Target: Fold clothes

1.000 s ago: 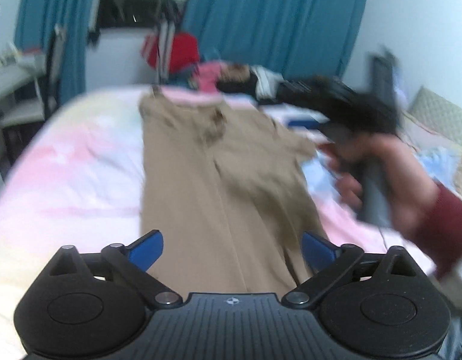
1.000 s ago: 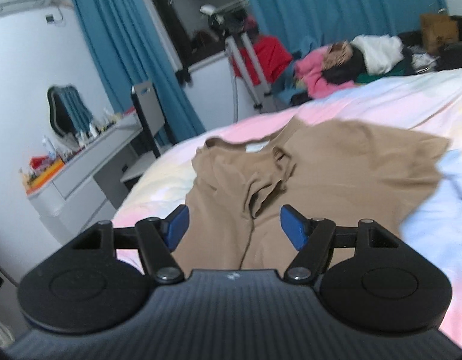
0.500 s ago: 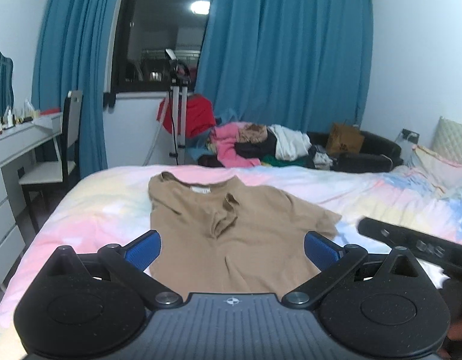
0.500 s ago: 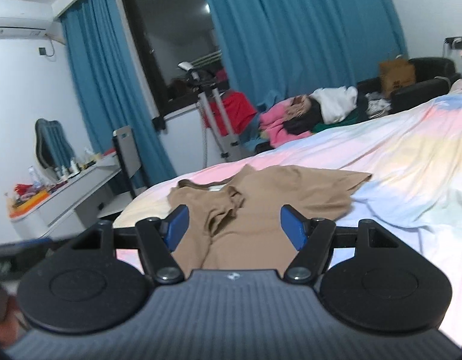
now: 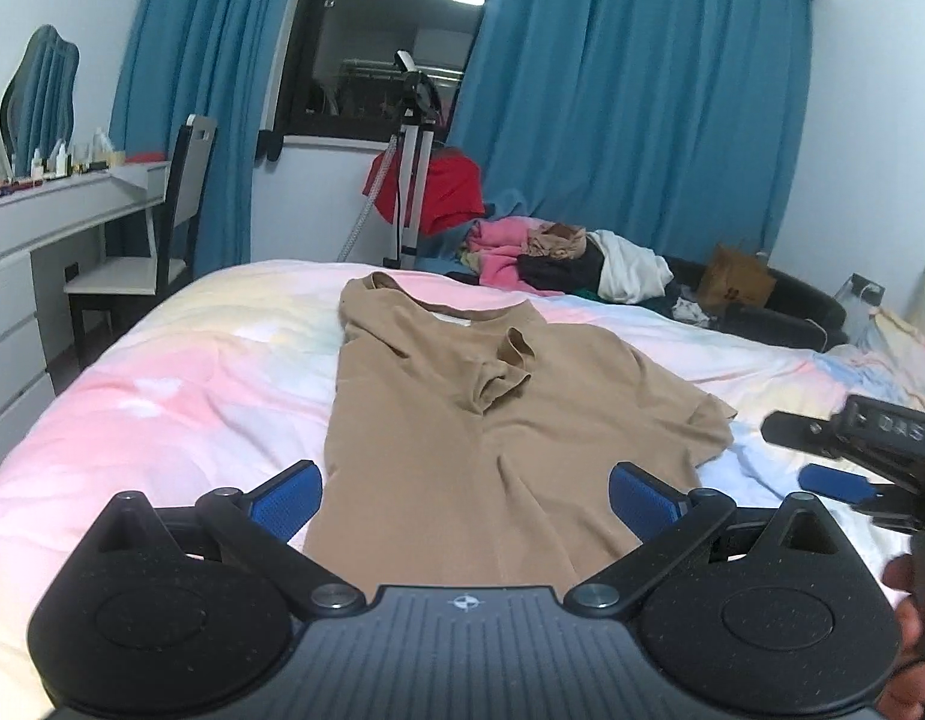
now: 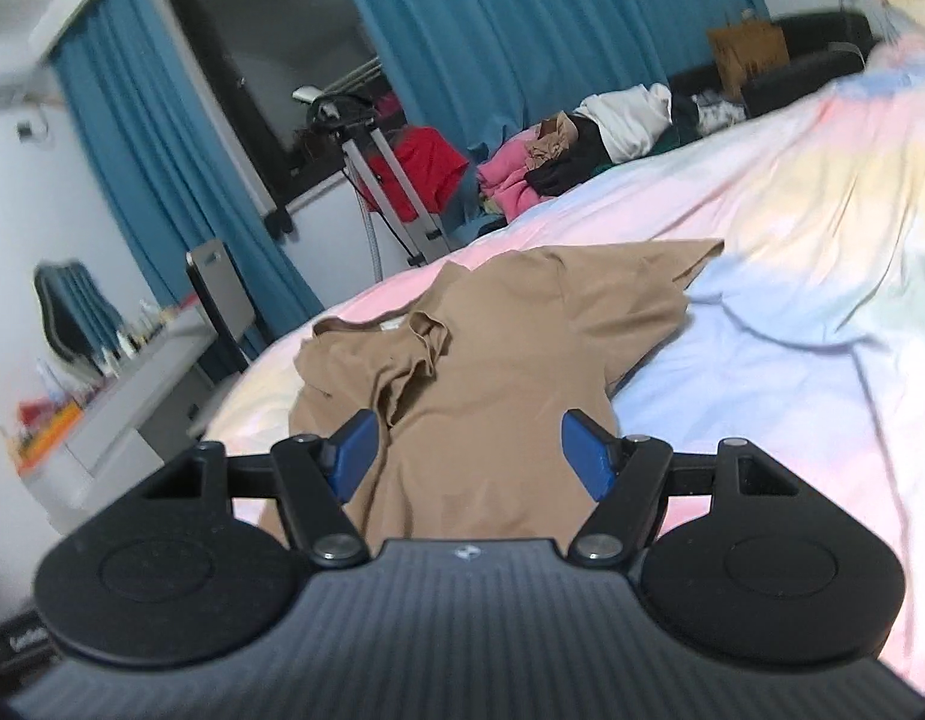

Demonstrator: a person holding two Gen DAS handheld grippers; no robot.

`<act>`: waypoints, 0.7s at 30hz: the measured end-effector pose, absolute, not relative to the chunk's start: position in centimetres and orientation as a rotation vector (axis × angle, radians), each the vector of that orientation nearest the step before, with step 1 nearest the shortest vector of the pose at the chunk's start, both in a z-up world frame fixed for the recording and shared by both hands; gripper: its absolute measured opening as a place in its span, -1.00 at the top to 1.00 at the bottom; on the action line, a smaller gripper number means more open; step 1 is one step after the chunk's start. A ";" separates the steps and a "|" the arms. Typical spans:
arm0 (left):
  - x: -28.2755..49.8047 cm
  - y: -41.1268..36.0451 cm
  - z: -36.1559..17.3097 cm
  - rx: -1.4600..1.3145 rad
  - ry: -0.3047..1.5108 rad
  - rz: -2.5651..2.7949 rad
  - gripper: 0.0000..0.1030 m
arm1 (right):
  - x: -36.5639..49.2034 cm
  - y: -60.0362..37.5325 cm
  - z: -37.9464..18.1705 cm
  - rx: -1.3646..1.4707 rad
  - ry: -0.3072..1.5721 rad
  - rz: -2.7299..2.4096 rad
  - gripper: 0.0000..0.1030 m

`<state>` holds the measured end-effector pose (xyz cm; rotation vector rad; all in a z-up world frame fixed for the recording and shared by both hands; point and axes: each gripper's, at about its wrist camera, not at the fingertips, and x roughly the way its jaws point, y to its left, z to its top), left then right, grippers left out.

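A wide bed under a soft, rumpled pastel pink, yellow and blue sheet (image 5: 162, 396) carries a tan, thin knit short-sleeved shirt (image 5: 462, 438). The shirt lies lengthwise down the middle of the bed, collar toward the far edge, its neckline puckered into a small fold and 1 sleeve spread toward the right edge. The hem end runs toward the near edge, under both tools. The black plastic left gripper with blue rubber pads (image 5: 465, 501) hovers level above the hem, its 2 jaws spread wide, holding nothing. The matching black right gripper (image 6: 468, 450) tilts over the shirt's body, jaws likewise wide apart and empty. Beyond the far edge sits a heap of pink, black and white clothes (image 5: 558, 258).
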<state>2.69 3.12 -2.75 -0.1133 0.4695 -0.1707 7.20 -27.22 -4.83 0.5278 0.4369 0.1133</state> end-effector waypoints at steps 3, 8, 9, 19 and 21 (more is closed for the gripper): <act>2.5 3.5 -2.8 -0.111 0.469 -0.160 -0.99 | 10.2 -28.6 -5.8 0.626 0.458 0.060 -0.38; 1.7 4.8 -2.7 -0.165 0.408 -0.110 -0.99 | 16.9 -31.7 -9.4 0.751 0.506 -0.115 -0.39; 1.8 5.0 -2.6 -0.176 0.401 -0.105 -0.99 | 18.1 -32.3 -10.5 0.777 0.510 -0.150 -0.38; 4.6 8.0 -4.0 -0.280 0.441 -0.069 -0.99 | 26.0 -34.4 -17.1 0.879 0.395 -0.175 -0.38; 5.5 8.4 -4.6 -0.292 0.453 -0.061 -0.99 | 27.0 -34.7 -17.3 0.868 0.349 -0.166 -0.37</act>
